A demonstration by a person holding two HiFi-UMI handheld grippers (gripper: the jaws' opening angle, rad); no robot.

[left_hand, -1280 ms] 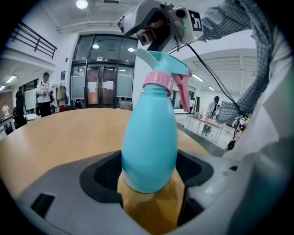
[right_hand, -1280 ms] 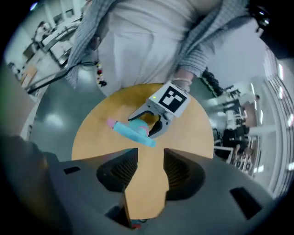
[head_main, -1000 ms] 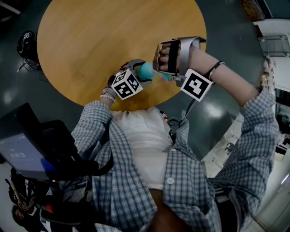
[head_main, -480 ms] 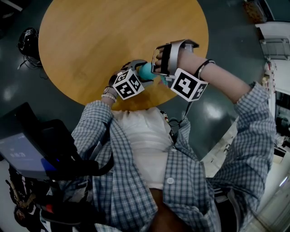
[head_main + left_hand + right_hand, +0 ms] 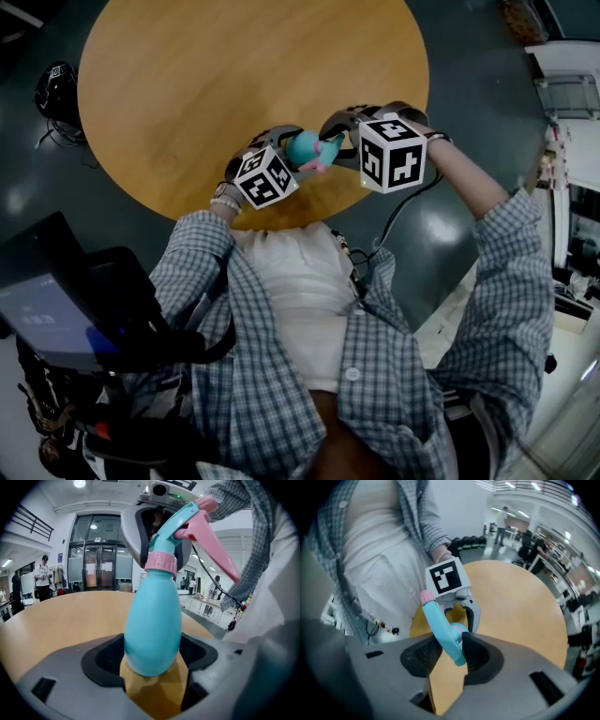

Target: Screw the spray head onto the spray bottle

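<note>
A teal spray bottle stands upright between the jaws of my left gripper, which is shut on its lower body. On its neck sits the teal spray head with a pink collar and pink trigger. My right gripper comes down from above; its jaws have just been closing and now grip the spray head between the pads. In the head view both grippers meet over the near edge of the round wooden table, left gripper beside right gripper, with the bottle between them.
The person's body stands close against the table's near edge. A dark floor surrounds the table, with a black object on it at the left. White furniture stands at the far right.
The right gripper has rolled about its own axis on the spray head, so its marker cube now faces up. The left gripper and bottle have stayed in place.
</note>
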